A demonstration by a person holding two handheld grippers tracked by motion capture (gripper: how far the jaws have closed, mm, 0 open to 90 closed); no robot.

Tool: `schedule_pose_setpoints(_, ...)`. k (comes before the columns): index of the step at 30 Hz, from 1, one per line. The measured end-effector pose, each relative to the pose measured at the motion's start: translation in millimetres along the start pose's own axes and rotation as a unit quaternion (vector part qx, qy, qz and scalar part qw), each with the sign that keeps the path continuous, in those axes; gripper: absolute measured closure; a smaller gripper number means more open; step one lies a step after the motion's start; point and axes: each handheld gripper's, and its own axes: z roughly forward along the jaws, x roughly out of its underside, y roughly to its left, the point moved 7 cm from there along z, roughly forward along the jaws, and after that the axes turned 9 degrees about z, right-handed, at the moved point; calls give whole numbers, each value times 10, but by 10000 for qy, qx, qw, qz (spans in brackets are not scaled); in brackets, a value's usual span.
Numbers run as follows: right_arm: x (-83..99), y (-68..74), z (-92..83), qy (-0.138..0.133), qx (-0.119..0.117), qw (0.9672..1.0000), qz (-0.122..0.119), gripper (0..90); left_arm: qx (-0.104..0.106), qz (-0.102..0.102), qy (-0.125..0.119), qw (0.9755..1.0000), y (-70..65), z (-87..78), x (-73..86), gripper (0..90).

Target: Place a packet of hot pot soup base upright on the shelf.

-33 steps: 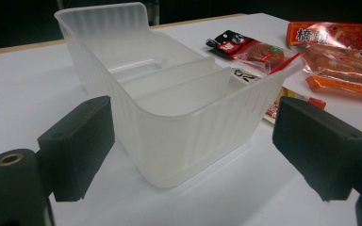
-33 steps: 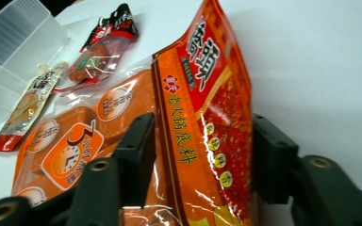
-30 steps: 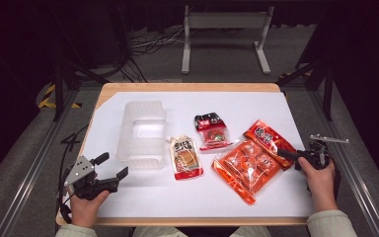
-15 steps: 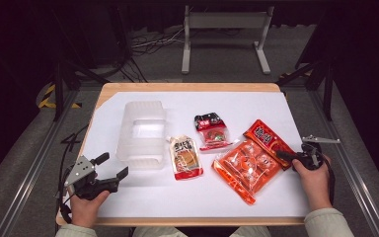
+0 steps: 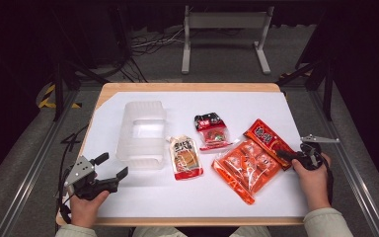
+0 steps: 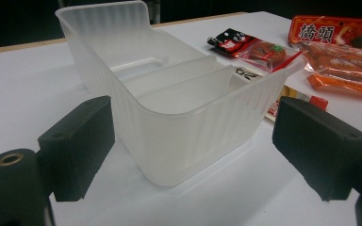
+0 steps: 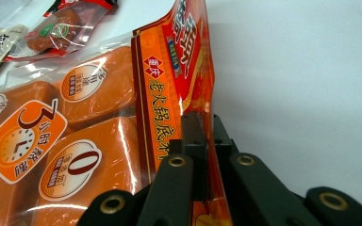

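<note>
My right gripper [image 5: 287,156] is at the table's right side and is shut on the near corner of a red-orange sachet [image 5: 268,140]. In the right gripper view the two black jaws [image 7: 203,137] pinch the edge of that sachet [image 7: 181,66], which stands up between them. A large orange multi-pack [image 5: 246,167] lies against the sachet on its left. My left gripper [image 5: 112,167] hovers at the front left, open and empty. Its wide-set jaws [image 6: 198,141] point at the near end of a frosted clear plastic container [image 6: 169,103], which stands apart from both pads.
A cream and red spout pouch [image 5: 184,157] lies right of the container [image 5: 142,132]. A small black and red snack packet [image 5: 210,130] sits behind it. All of this rests on a white sheet [image 5: 177,197] over a wooden table. Cables and a metal stand lie on the floor beyond.
My right hand has edged slightly left, and its gripper has closed onto the red-orange sachet's corner. The left gripper and the other items have not moved.
</note>
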Motion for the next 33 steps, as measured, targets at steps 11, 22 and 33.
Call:
schedule_pose_setpoints(11,-117,89,-231,-305,92,9993,-181,900,-22,-71,-19,10000,-1,-6,-1,144)
schedule_pose_setpoints(22,-264,269,-500,-657,-141,9974,-258,900,-6,-68,-29,10000,-2,-4,-4,144)
schedule_pose_setpoints(33,-425,624,-788,-993,-490,9923,-560,900,21,-71,-12,10000,-5,8,-8,140)
